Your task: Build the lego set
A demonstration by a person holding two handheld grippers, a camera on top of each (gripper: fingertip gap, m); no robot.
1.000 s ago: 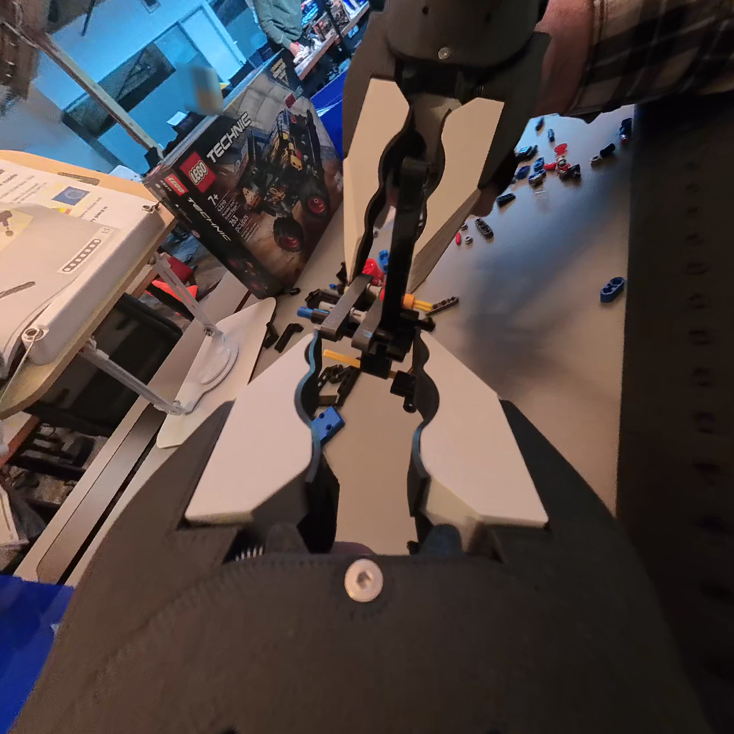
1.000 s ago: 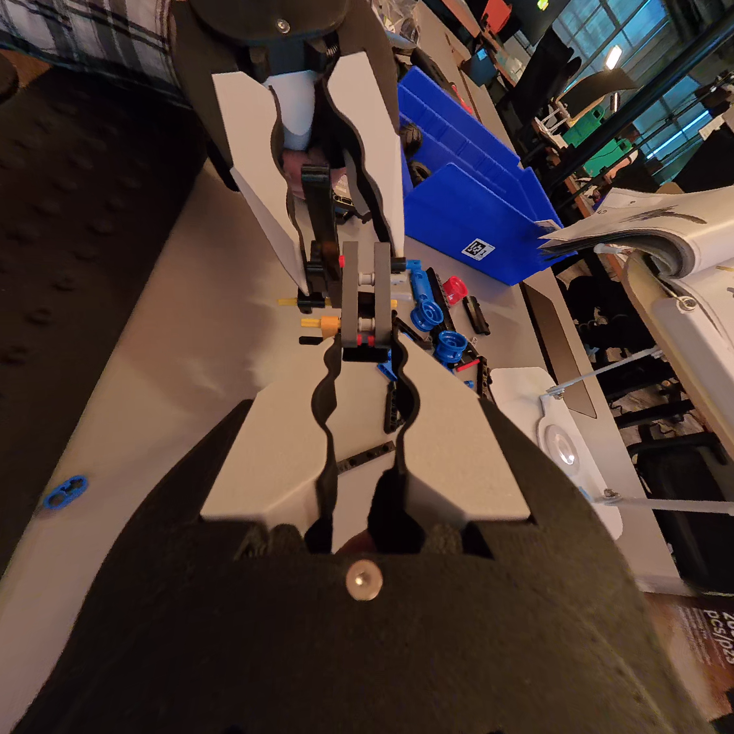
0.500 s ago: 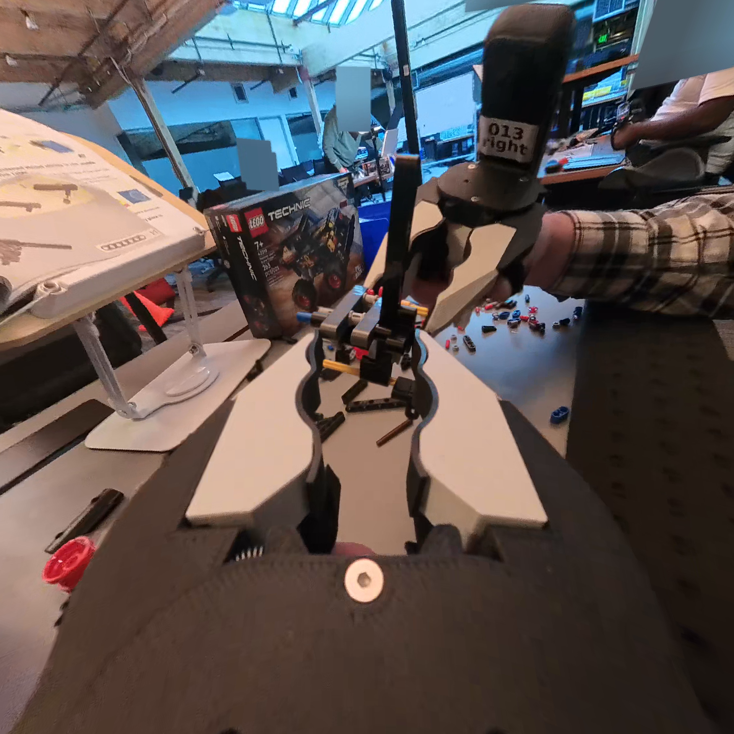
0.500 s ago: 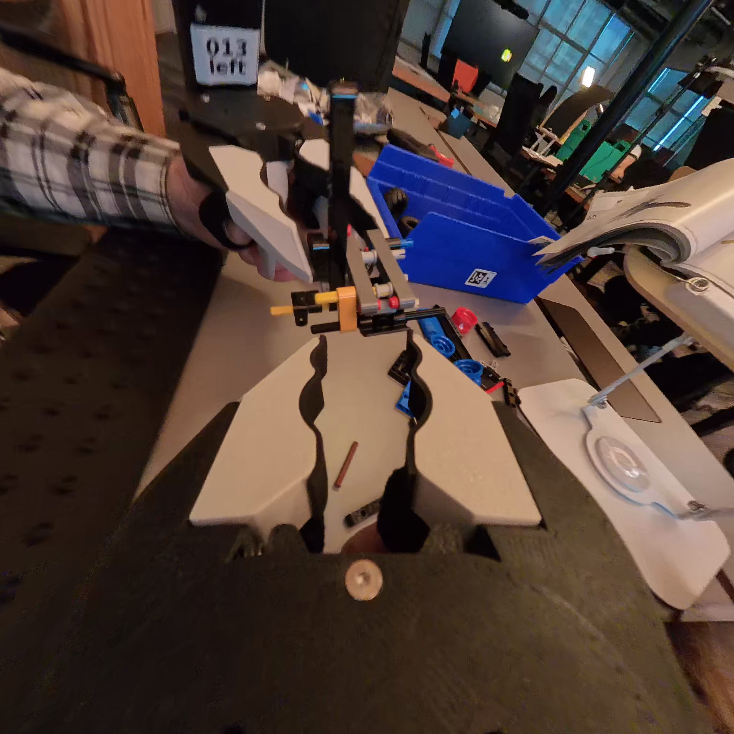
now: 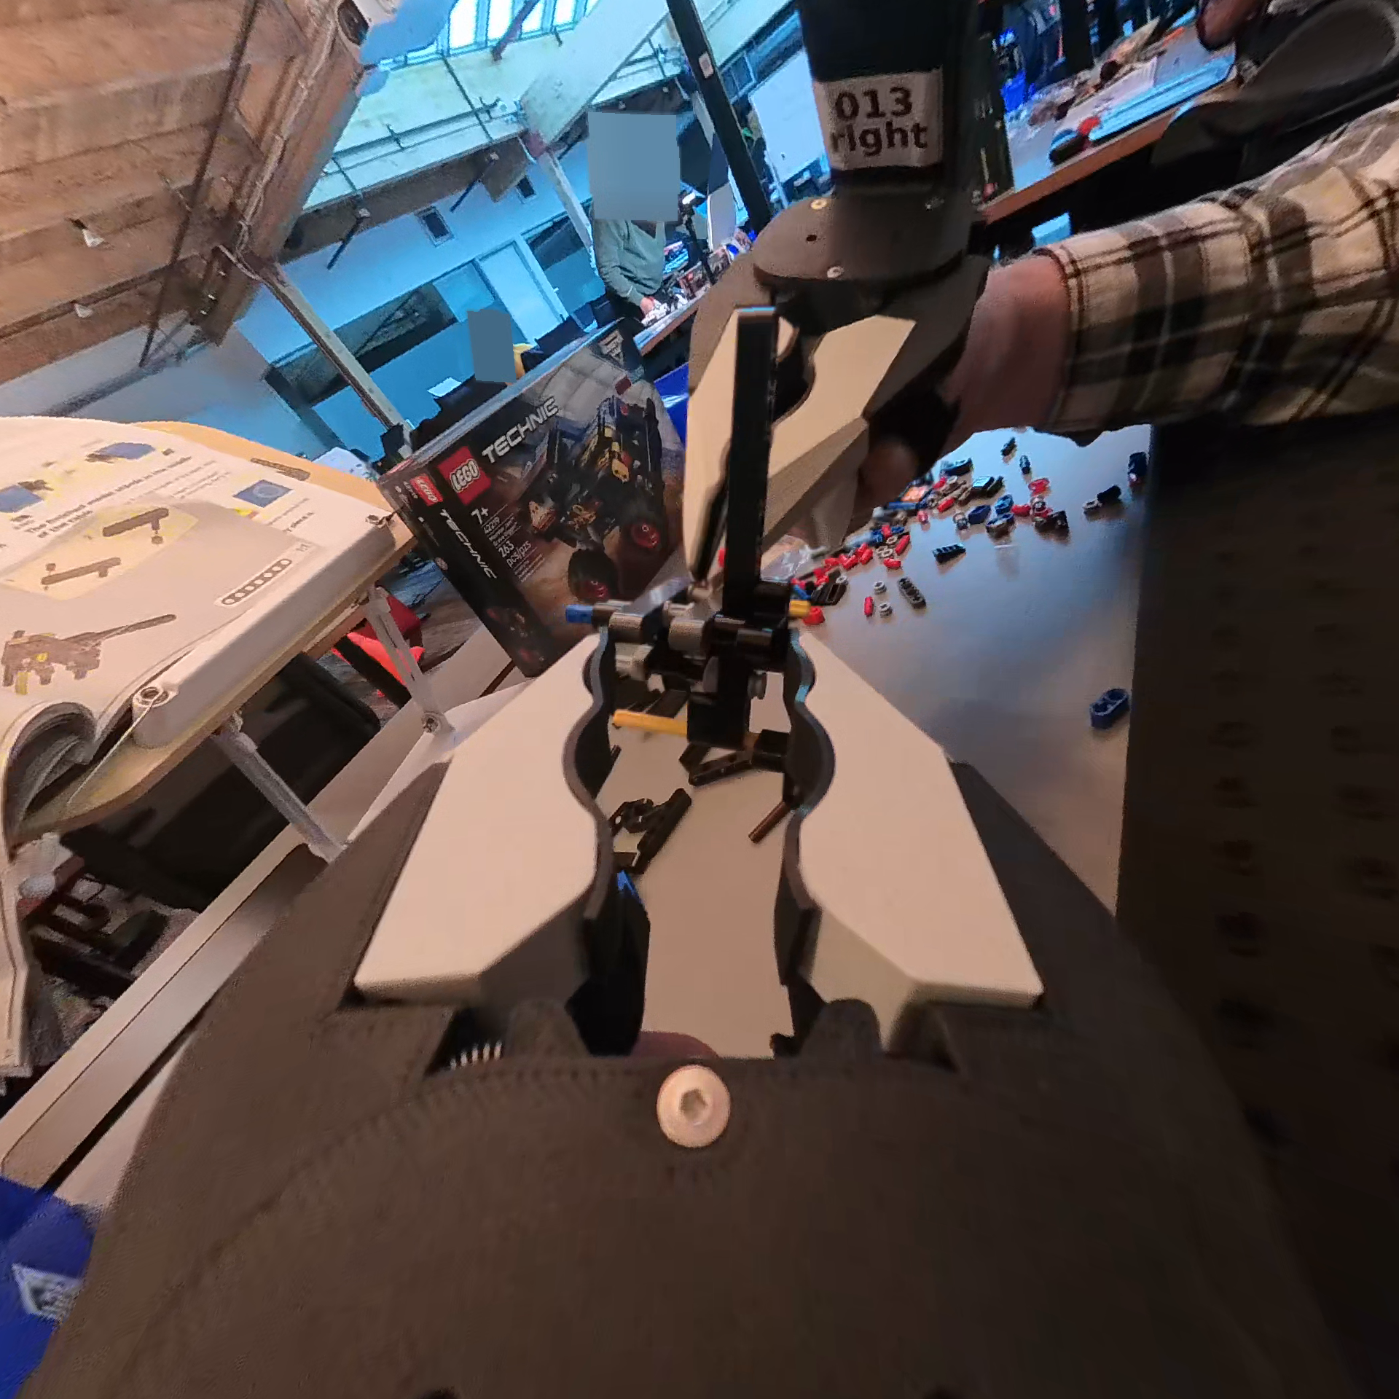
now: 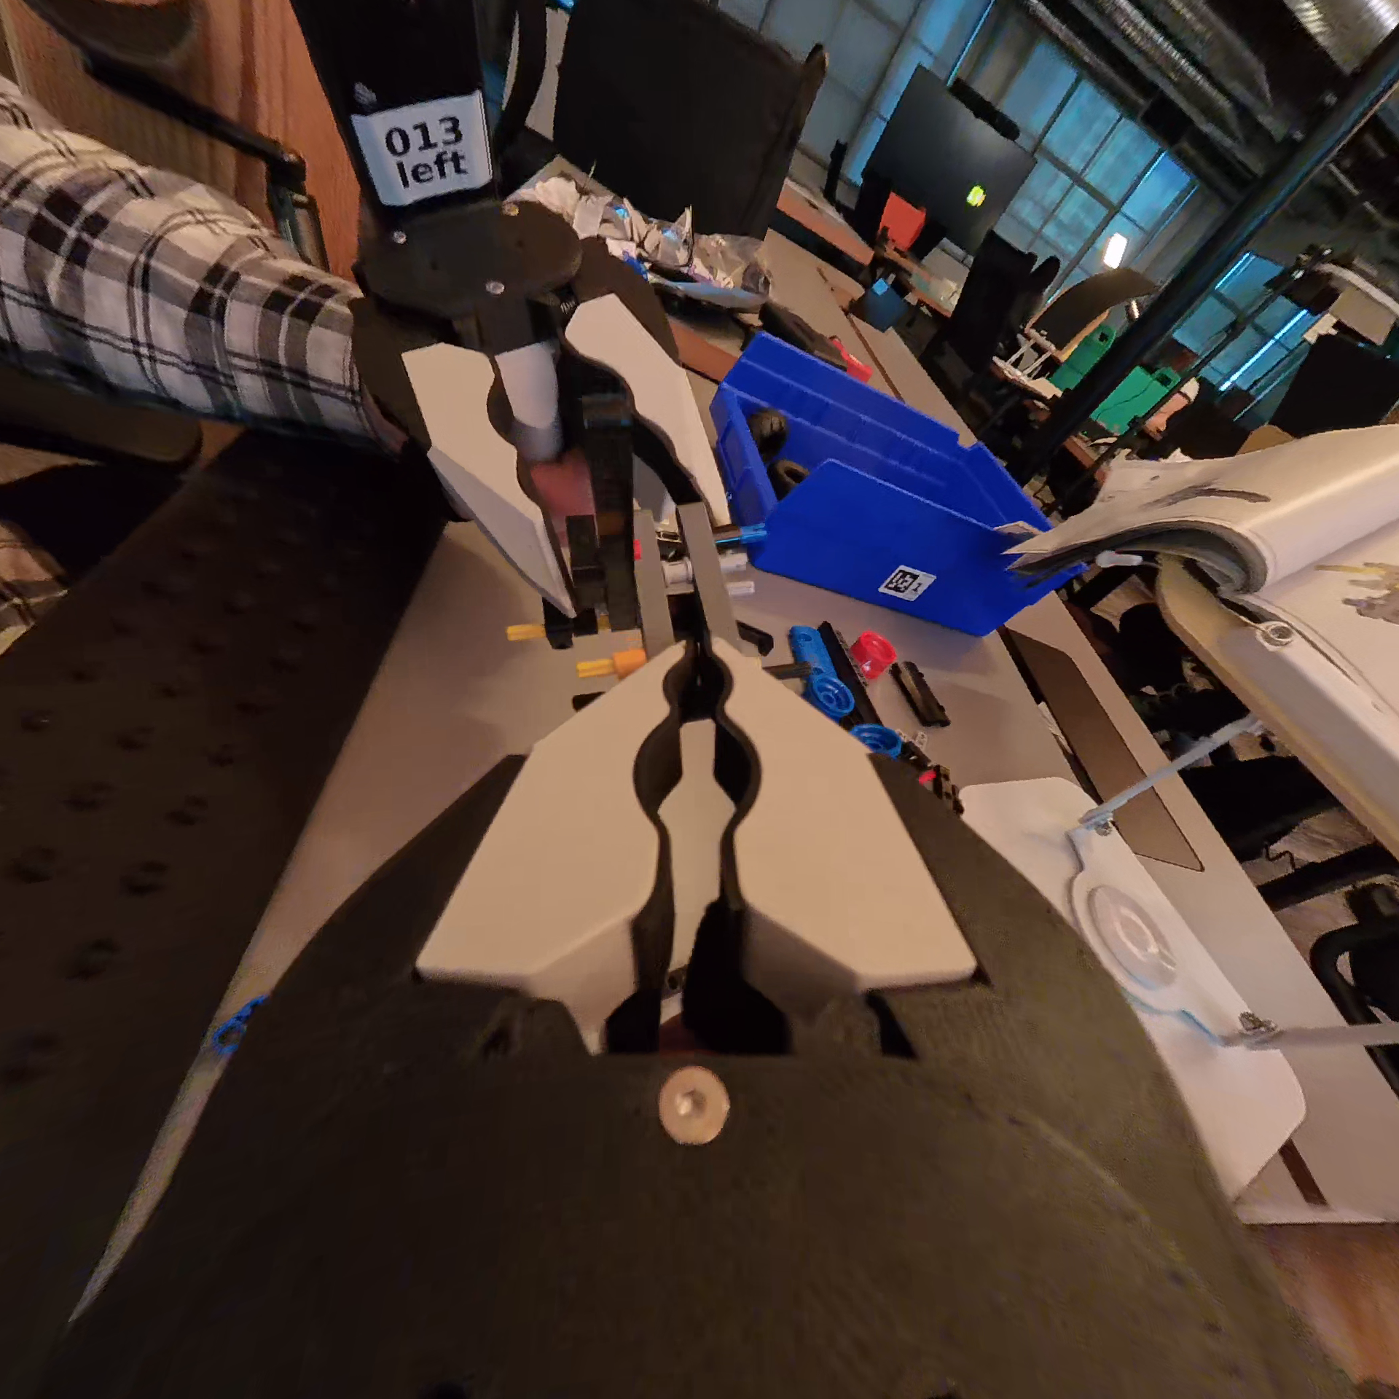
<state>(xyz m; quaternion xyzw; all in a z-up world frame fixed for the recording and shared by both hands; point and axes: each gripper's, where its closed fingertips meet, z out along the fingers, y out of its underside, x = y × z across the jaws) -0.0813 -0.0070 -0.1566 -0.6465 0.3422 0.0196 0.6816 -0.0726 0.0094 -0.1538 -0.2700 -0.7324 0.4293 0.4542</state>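
A partly built lego assembly (image 5: 704, 643) of black and grey beams with yellow and blue pins hangs above the table. A long black beam (image 5: 749, 454) stands upright from it. My left gripper (image 5: 696, 658) is shut on the assembly's black lower part, and it also shows in the right wrist view (image 6: 636, 560). My right gripper (image 6: 700, 655) faces it from the far side, jaws nearly closed on the end of a grey beam (image 6: 708, 583) of the assembly. It also shows in the left wrist view (image 5: 727, 556), behind the upright beam.
A lego box (image 5: 545, 515) stands behind the assembly. An open instruction booklet (image 5: 151, 545) rests on a white stand. A blue bin (image 6: 870, 500) holds tyres. Loose pieces (image 5: 976, 507) lie scattered on the grey table, more (image 6: 833, 681) by the bin. A black mat (image 5: 1272, 757) borders the table. Only a small space, under 4 cm, lies between the two pairs of fingers.
My right gripper's jaws were open half a second ago and have closed on the grey beam end. My left gripper kept its hold on the assembly, and both have shifted slightly.
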